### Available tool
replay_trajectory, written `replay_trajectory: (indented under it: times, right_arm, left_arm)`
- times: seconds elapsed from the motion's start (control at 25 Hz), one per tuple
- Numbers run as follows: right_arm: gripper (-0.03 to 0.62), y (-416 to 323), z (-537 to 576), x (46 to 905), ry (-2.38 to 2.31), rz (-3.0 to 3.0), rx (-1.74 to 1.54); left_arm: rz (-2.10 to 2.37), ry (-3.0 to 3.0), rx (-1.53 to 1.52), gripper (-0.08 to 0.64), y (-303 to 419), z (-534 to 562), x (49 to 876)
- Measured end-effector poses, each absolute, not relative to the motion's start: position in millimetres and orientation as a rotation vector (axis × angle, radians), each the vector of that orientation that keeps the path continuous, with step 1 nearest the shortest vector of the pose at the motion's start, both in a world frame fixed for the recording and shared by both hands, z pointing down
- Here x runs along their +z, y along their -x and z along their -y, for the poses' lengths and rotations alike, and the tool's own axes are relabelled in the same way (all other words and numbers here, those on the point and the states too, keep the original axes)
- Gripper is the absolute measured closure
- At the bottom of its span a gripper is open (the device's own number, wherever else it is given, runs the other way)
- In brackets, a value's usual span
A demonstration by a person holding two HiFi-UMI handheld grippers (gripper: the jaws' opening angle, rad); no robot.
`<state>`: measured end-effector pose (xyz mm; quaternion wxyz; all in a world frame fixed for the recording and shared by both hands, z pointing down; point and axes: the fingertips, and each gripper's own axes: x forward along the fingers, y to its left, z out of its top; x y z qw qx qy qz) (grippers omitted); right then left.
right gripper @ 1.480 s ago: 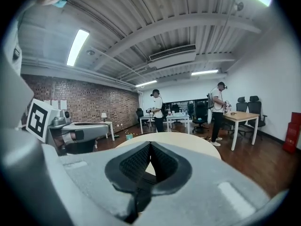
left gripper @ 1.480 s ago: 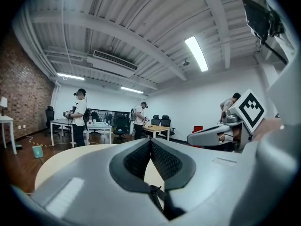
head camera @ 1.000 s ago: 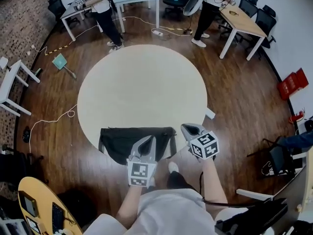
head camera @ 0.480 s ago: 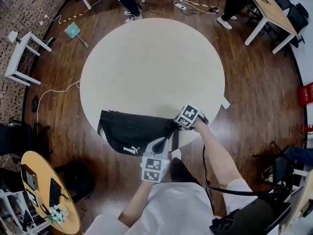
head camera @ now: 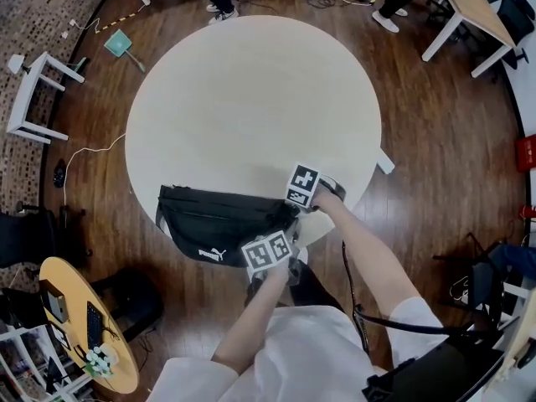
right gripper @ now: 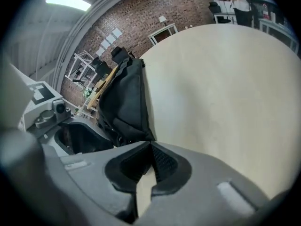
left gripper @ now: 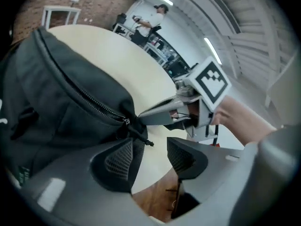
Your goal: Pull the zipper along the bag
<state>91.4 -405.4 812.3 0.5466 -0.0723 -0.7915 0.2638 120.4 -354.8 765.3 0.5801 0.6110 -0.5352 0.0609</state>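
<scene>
Black bag (head camera: pixel 213 224) — matt cloth, metal zipper (left gripper: pixel 94 102); table (head camera: pixel 251 99) — smooth, pale.

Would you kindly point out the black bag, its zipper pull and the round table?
black bag (head camera: pixel 222 224): head view, front panel.
zipper pull (left gripper: pixel 126 121): left gripper view, metal slider.
round table (head camera: pixel 251 99): head view, bare top.

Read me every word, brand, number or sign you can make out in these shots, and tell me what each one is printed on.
"PUMA": white print on the black bag, small but readable in the head view.
Left marker cube and right marker cube: black-and-white square patterns only, no words.
Greenish tag low on the bag, left gripper view: too blurred to read.
</scene>
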Motion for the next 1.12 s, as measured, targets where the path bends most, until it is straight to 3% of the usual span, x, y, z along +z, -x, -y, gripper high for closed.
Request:
replay_trajectory:
  times: [0.16, 0.32, 0.48, 0.56, 1.12]
  right_arm:
    - [0.601, -94.5, 406.6, 811.1, 0.15, 1.916, 0.64]
    - [0.601, -97.7, 407.0, 809.4, 0.147, 1.897, 0.609]
    - [0.601, -90.6, 405.6, 813.7, 0.122, 1.865, 0.583]
    - [0.601, -86.1, 405.5, 814.6, 0.098, 1.864, 0.595]
    - [0.601, -89.7, 408.5, 820.2, -0.17, 1.804, 0.688]
  left_arm:
    - [1.322, -1.21, 0.054, 0.298, -117.0, 364.7, 788.6]
    - [1.427, -1.08, 0.082, 0.351, -112.5, 366.0, 797.0]
    - [1.426, -1.115, 0.155, 0.427, -108.2, 362.6, 798.7]
    - [1.338, -1.209, 0.164, 0.506, -116.1, 361.5, 790.8]
    - [0.909, -1.533, 0.21, 0.537, -109.2, 326.8, 759.6]
